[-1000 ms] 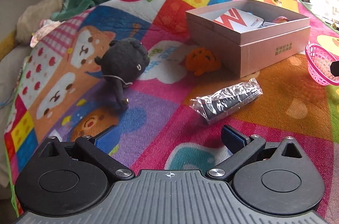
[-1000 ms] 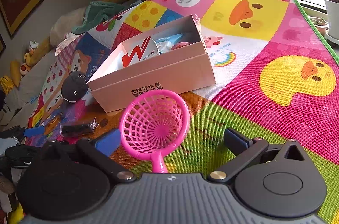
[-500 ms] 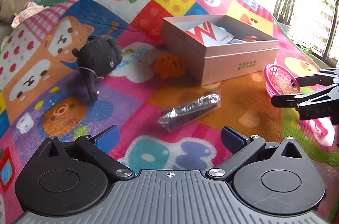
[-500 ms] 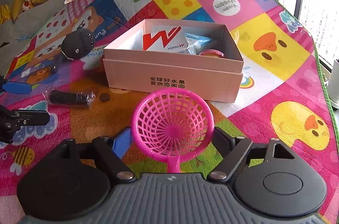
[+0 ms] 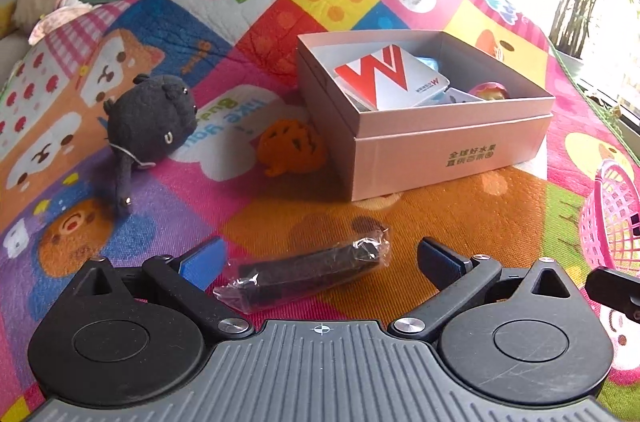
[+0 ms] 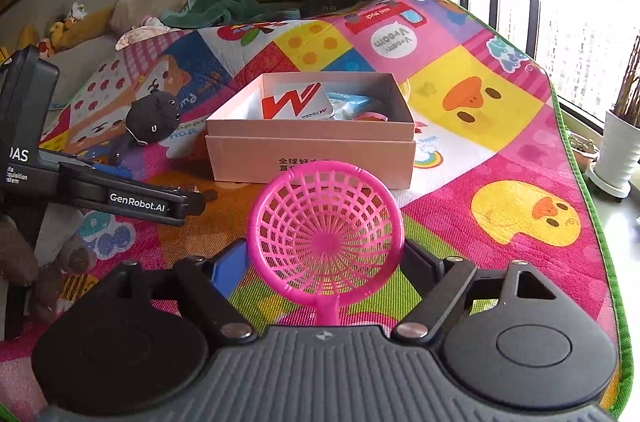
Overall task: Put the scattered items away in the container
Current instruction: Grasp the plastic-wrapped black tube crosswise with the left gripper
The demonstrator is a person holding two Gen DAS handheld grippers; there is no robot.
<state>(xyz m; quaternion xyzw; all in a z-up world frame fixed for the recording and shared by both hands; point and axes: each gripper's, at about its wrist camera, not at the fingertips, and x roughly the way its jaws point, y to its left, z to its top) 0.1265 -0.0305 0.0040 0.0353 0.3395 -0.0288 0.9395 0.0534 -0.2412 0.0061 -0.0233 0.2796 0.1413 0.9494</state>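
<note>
Your right gripper (image 6: 326, 262) clamps the pink strainer (image 6: 325, 228) at its rim, the pink box (image 6: 312, 150) straight ahead. Your left gripper (image 5: 320, 262) stands wide open, nearer the plastic-wrapped black bar (image 5: 308, 272) — its long axis running crosswise between the fingers.

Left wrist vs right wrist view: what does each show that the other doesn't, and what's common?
Left wrist only: the orange toy on the mat beside the box, and the whole plastic-wrapped black item lying between the open left gripper's fingers.

Right wrist only: the right gripper closed on the pink strainer's rim, the yellow duck prints, and the white plant pot.

Both: the pink box with its red-W packet, the dark plush, and the play mat.
</note>
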